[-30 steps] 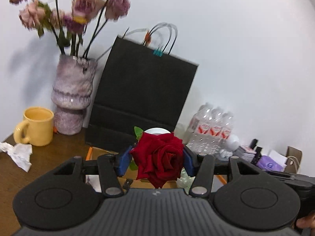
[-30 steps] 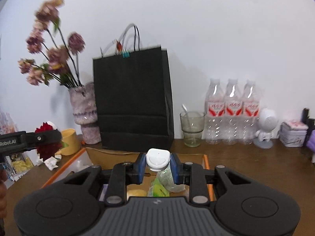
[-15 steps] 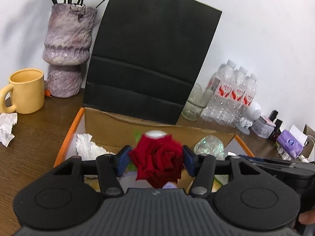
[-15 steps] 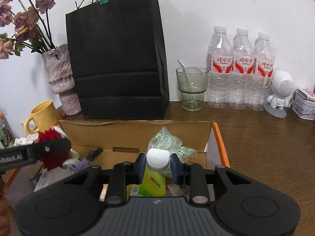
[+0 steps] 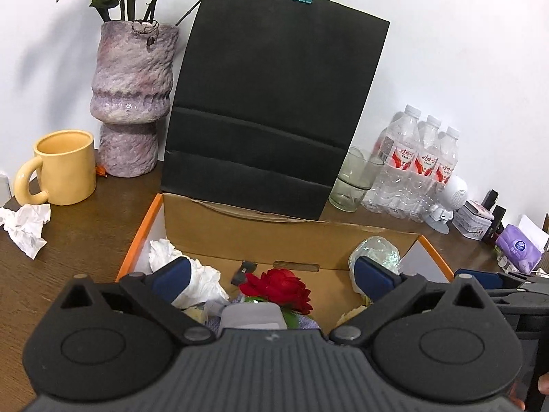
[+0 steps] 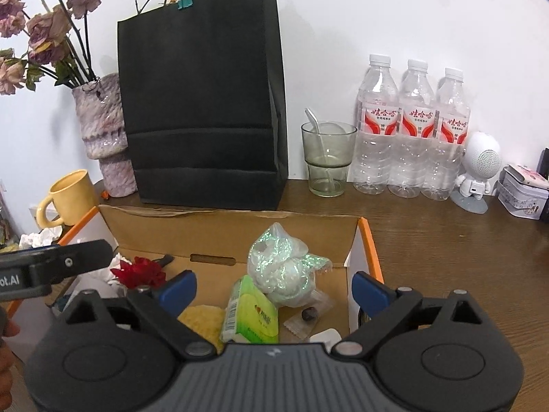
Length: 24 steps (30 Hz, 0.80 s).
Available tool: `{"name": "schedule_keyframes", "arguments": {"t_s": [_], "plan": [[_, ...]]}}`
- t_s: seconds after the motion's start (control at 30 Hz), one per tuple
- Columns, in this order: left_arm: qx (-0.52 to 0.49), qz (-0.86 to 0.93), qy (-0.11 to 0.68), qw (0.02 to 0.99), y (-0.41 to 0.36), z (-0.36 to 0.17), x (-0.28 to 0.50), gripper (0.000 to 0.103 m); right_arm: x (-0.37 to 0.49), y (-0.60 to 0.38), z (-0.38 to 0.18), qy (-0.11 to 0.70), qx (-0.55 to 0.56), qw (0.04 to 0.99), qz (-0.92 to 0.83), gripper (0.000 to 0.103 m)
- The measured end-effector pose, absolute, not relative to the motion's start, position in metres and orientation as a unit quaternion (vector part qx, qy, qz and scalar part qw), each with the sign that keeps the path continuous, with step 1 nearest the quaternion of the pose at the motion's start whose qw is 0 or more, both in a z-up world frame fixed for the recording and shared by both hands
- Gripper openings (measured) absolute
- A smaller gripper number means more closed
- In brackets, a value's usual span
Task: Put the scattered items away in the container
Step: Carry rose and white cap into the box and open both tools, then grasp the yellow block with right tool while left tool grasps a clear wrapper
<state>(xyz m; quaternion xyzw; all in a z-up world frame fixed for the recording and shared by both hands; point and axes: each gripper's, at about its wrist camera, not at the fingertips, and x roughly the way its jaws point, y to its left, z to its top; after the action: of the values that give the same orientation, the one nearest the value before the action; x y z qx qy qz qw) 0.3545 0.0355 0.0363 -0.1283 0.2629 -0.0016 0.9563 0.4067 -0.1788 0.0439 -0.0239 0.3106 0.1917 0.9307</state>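
Left gripper (image 5: 272,276) jaws opening, spread wide, nothing pinched; red rose (image 5: 276,290) lies loose in cardboard box (image 5: 240,237), lower centre; right gripper (image 6: 274,286) jaws opening too, empty, over green packet (image 6: 250,316); only right view shows iridescent bag (image 6: 284,267) fully and white cap (image 6: 324,338); only left view shows crumpled tissue (image 5: 25,226) on table (image 5: 85,237), left edge.

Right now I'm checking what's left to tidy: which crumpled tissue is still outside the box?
The crumpled tissue on the wooden table in front of the yellow mug; the other tissue already lies inside the cardboard box.
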Motion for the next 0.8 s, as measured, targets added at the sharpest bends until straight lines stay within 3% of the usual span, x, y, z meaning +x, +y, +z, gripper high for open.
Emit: {"name": "schedule_keyframes", "arguments": {"t_s": [0.3,0.57,0.8], "plan": [[-0.113,-0.006,0.244,0.963,0.036,0.048,0.334,0.103,0.393,-0.186,0.052,0.307,-0.013,0.930,0.204,0.097],[-0.077,-0.017,0.211,0.974,0.053,0.054,0.259,0.103,0.312,-0.212,0.065,0.264,-0.029,0.927,0.264,0.097],[-0.092,-0.002,0.244,0.965,0.061,0.029,0.216,0.103,0.258,-0.205,0.037,0.305,-0.056,0.905,0.291,0.097]]}}
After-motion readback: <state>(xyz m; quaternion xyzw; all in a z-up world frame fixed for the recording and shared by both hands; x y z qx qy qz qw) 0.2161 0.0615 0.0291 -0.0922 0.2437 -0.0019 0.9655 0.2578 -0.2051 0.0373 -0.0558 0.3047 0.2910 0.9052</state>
